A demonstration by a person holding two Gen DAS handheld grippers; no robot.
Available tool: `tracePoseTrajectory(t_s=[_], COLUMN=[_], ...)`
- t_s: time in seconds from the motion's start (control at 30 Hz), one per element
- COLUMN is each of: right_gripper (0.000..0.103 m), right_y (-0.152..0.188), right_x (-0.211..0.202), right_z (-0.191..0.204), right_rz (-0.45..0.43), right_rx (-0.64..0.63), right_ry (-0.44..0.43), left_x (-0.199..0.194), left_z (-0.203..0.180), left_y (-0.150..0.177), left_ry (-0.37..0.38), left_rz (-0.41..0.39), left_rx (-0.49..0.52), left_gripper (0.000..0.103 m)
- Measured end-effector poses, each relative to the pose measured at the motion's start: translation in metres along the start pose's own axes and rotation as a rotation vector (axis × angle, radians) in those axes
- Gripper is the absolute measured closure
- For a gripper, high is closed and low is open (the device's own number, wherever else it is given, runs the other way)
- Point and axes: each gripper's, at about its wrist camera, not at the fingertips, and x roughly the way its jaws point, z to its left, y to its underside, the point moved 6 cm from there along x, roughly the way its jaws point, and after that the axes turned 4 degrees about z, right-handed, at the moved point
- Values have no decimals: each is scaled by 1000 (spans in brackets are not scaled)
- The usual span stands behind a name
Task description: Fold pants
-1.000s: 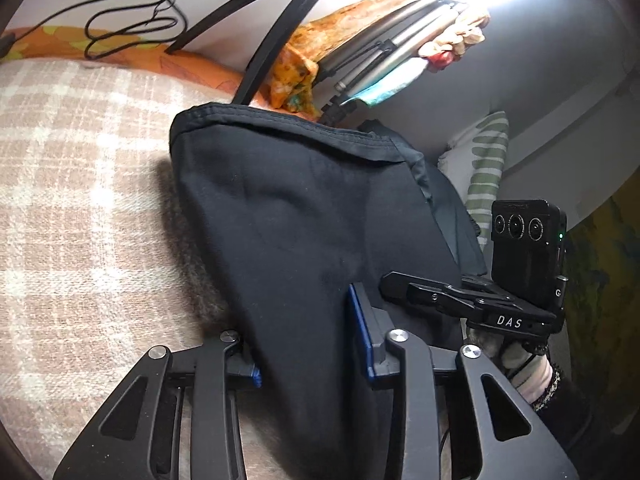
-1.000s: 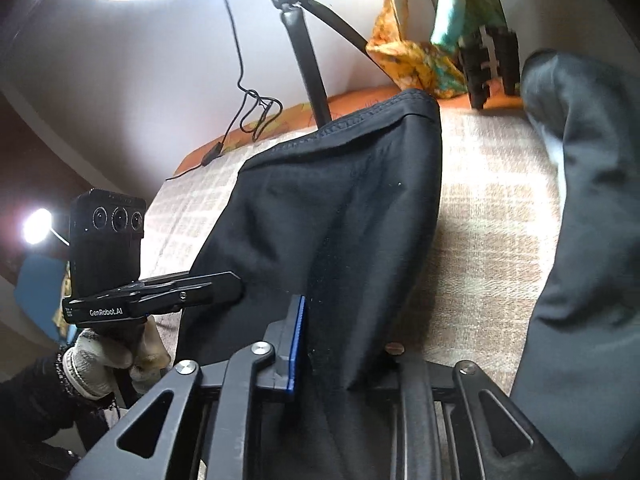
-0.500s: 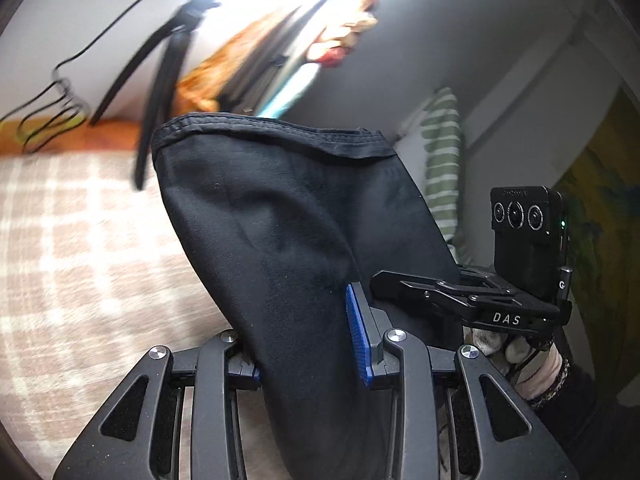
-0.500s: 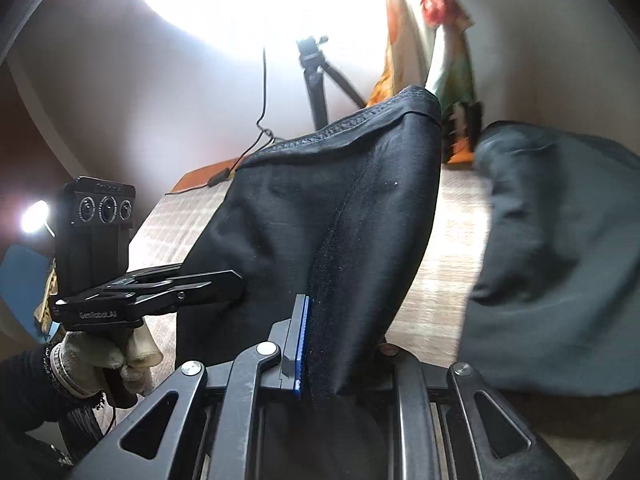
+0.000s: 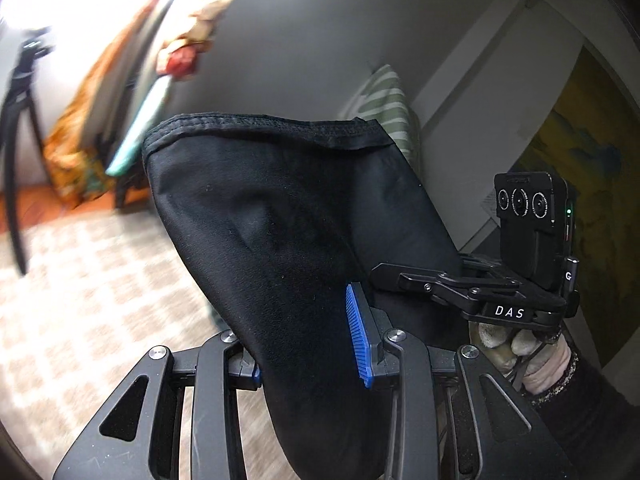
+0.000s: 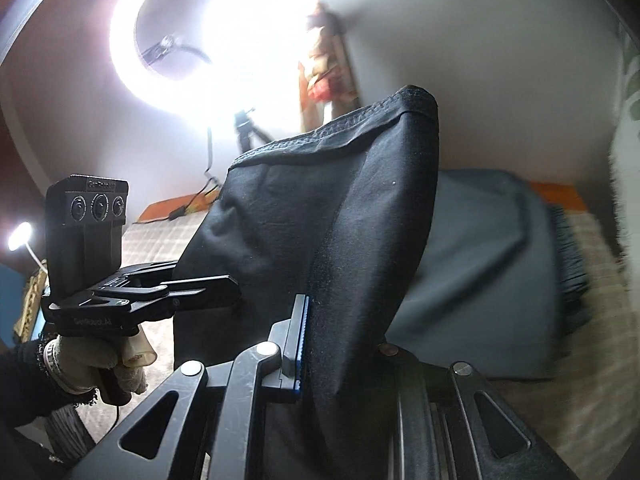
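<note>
The black pants [image 5: 280, 216] hang lifted above the plaid bed [image 5: 80, 288], hemmed edge [image 5: 264, 126] uppermost. My left gripper [image 5: 308, 344] is shut on the black cloth, which is bunched between its blue pads [image 5: 358, 336]. My right gripper [image 6: 340, 340] is shut on the same pants [image 6: 328, 208] at the other side. Each gripper shows in the other's view, the right one [image 5: 460, 284] and the left one [image 6: 160, 296], both touching the cloth. The lower part of the pants is hidden behind the grippers.
A dark grey garment [image 6: 480, 280] lies on the bed at the right. A ring light [image 6: 208, 28] on a tripod [image 6: 244, 128] stands behind. Hanging clothes [image 5: 132, 92] and a striped pillow [image 5: 388, 108] are by the wall.
Both grippers have risen and tilted upward with the pants; the cloth has come off the bed and now hangs in the air. Both grips stay shut.
</note>
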Motion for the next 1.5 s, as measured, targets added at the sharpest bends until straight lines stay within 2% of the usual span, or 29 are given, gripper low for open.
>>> tracePoseTrajectory(t_s=[0.23,0.37,0.53,0.73,0.97,1.07,1.33,1.5], right_gripper=[87,87,87,86,80,72,64,60], right_y=[-34,-44,-60,-72,-59,-55,-50,-48], right_x=[-17,-20,6,44,69,66,51,36], right_z=[-44,-71,-97,-118,-135,-145,-156,-164], right_rz=[-22,-15,10,42,85,82,66,51], right_rx=[-8,-10,-3,14,40,62,96,136], right_ry=[92,113,114,117,153,193,326,428], left_x=[38,59,83,108,131,128,118,106], left_z=[-14,-8,7,26,43,49,48,48], left_y=[-44,-64,-74,-75,-61,-55,-52,-49], left_ry=[-2,-23,-67,-123,-169,-189,-259,-271], left_rz=[3,4,14,42,92,100,120,109], left_rx=[45,46,35,16,-11,-24,9,7], left_gripper=[73,73,73,73,73,70,67,67])
